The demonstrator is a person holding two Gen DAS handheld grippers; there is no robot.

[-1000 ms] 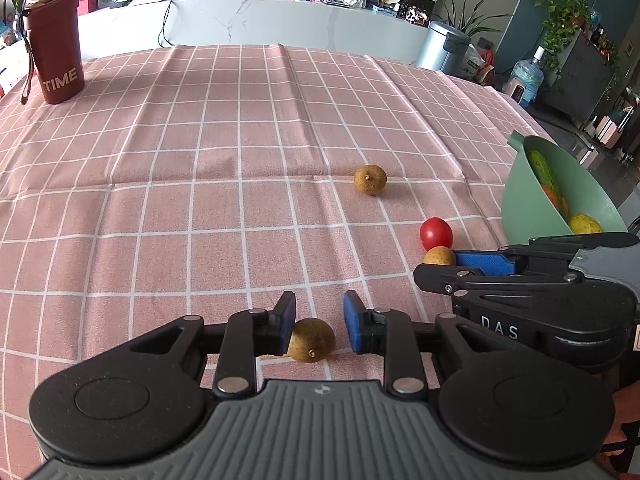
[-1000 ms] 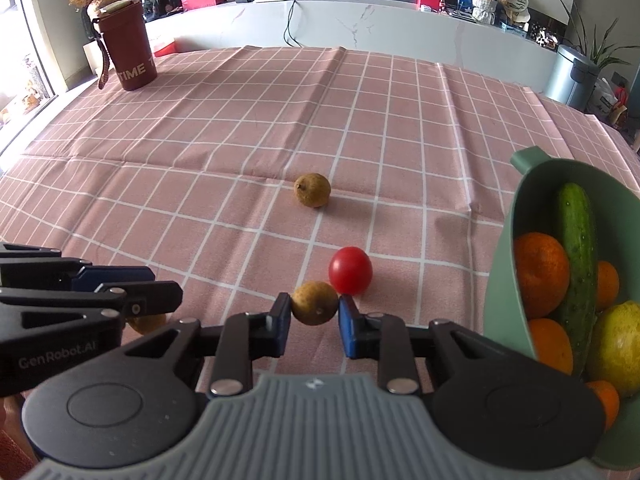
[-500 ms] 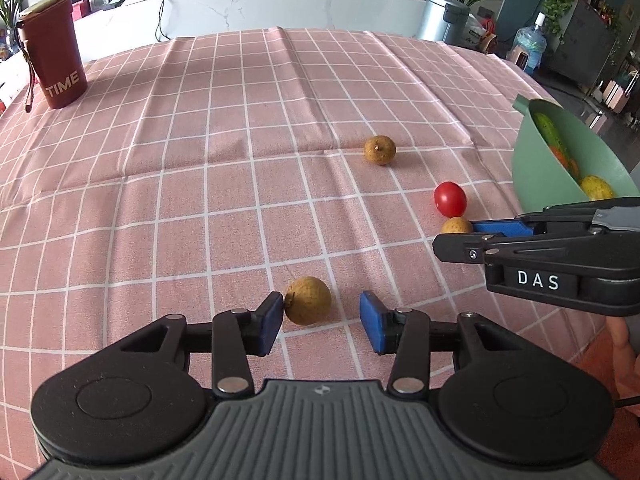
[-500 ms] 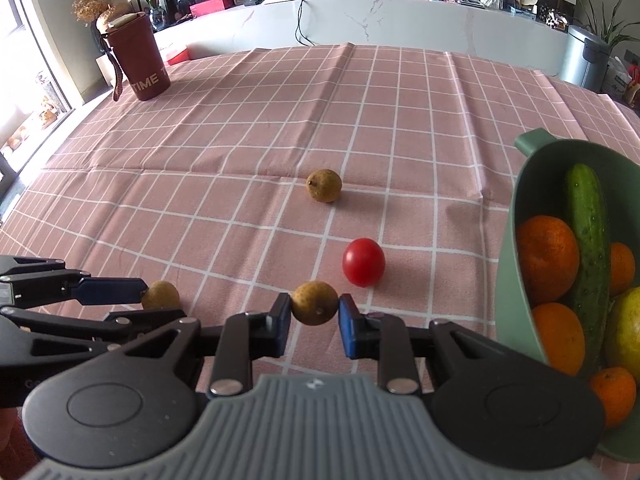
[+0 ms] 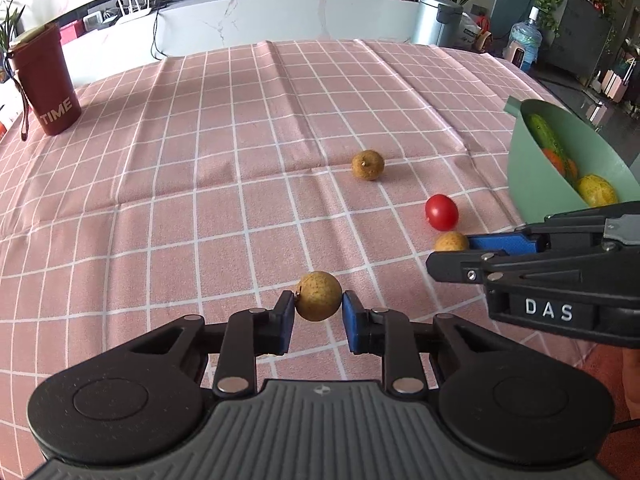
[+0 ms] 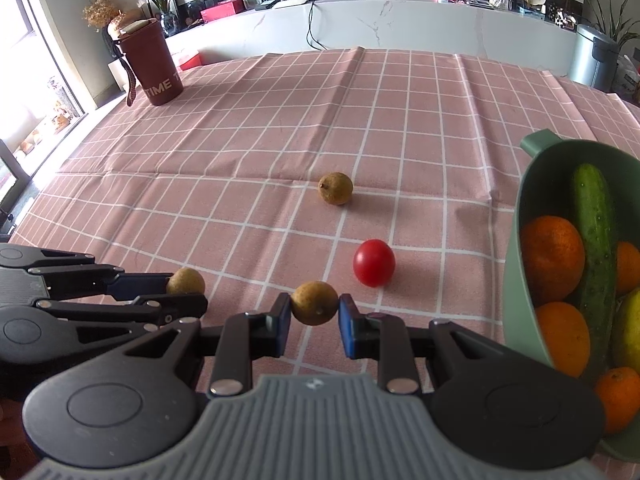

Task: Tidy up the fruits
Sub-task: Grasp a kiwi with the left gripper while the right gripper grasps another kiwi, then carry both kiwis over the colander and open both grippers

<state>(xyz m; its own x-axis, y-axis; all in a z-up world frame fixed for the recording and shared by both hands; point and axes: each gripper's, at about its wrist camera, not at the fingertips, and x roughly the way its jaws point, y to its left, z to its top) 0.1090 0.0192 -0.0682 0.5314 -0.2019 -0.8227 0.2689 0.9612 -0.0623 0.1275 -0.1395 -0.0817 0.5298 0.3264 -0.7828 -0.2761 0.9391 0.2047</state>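
My left gripper (image 5: 318,312) is shut on a small brown round fruit (image 5: 319,296) and holds it above the pink checked cloth; it also shows in the right wrist view (image 6: 185,281). My right gripper (image 6: 314,316) is shut on a second brown fruit (image 6: 314,303), seen in the left wrist view (image 5: 451,241) too. A third brown fruit (image 6: 335,188) and a red tomato (image 6: 373,263) lie on the cloth. A green bowl (image 6: 520,276) at right holds oranges, a cucumber and a yellow fruit.
A dark red cup marked TIME (image 5: 44,84) stands at the far left of the table. A white counter runs behind the table's far edge. A metal bin (image 5: 438,20) and plants stand beyond the table.
My left gripper has closed on the brown fruit and lifted it off the cloth. My right gripper has risen slightly, still holding its fruit.
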